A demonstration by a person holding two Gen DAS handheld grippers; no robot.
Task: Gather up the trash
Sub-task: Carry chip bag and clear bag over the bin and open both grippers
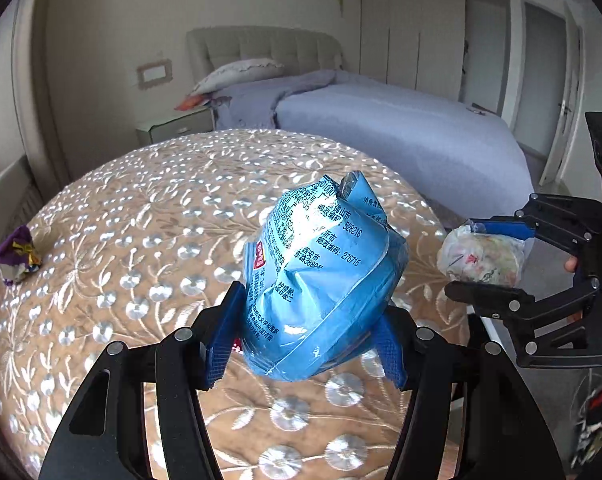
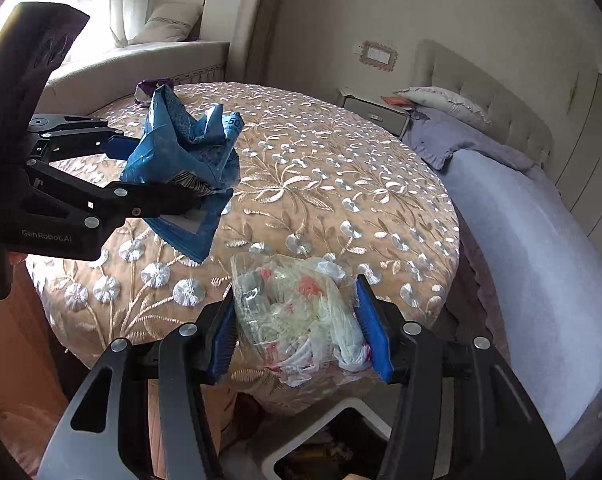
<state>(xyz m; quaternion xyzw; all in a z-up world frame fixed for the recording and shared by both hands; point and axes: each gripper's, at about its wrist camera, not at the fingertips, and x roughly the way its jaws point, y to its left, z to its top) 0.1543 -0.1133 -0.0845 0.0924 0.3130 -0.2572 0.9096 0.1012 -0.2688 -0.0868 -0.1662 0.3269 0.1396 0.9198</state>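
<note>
- Both pairs of blue-padded fingers [image 1: 221, 340] are partly closed on trash: the left gripper [image 1: 305, 344] clamps a crumpled blue snack bag [image 1: 321, 276], and the right gripper [image 2: 301, 332] squeezes a clear plastic bag [image 2: 297, 320] stuffed with whitish, red-flecked scraps.
- Beyond them a bed [image 1: 401, 128] with lavender bedding stands by the wall.
- Under the grippers a round table with a tan embroidered tablecloth [image 1: 141, 208] fills the foreground.
- Below the right gripper, beside the table, the white rim of a bin [image 2: 333, 420] shows.
- At the table's far edge lies a crumpled purple wrapper [image 1: 17, 256], well apart from both grippers.
</note>
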